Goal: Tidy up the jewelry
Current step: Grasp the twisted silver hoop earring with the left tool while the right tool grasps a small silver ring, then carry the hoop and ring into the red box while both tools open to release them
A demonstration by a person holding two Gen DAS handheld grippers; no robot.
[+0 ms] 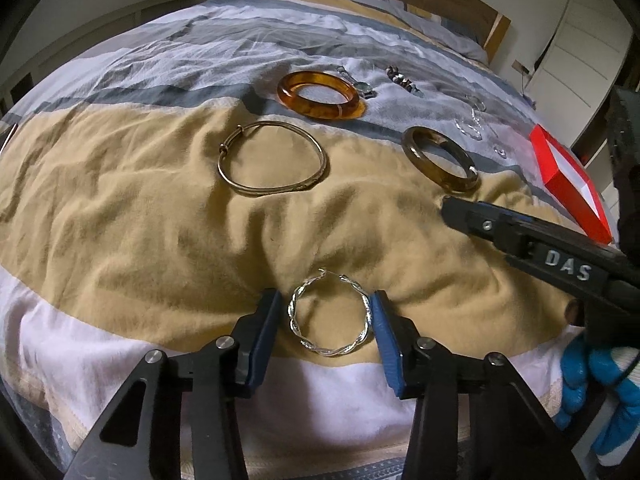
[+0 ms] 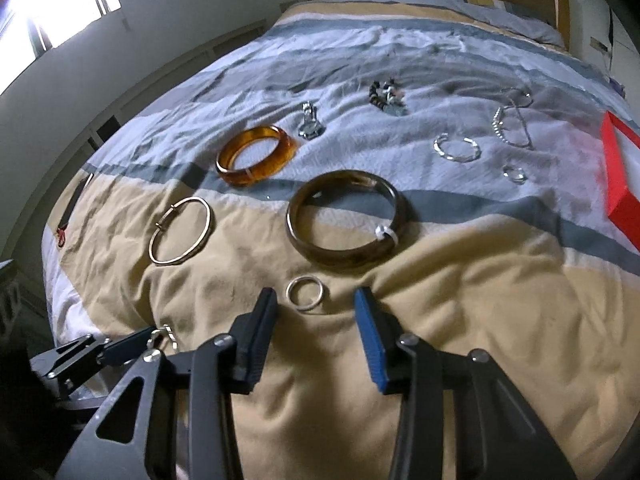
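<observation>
A twisted silver hoop earring (image 1: 362,298) lies on the tan stripe of the bed cover between the blue pads of my left gripper (image 1: 326,312). The right pad is against it and the left pad stands just clear, so the gripper is open. My right gripper (image 2: 316,300) is also open, with a small plain silver ring (image 2: 306,287) lying on the cover just ahead of its fingertips. From the right wrist view, the left gripper (image 2: 120,348) shows low at the left with the hoop (image 2: 162,334) at its tips. The right gripper (image 1: 460,212) reaches in from the right in the left wrist view.
Beyond lie a dark brown bangle (image 2: 340,256), an amber bangle (image 2: 232,174) and a thin gold bangle (image 2: 208,216). Farther back are a watch (image 2: 310,124), a bead bracelet (image 2: 386,96) and several silver pieces (image 2: 456,148). A red box (image 2: 618,200) sits at the right edge.
</observation>
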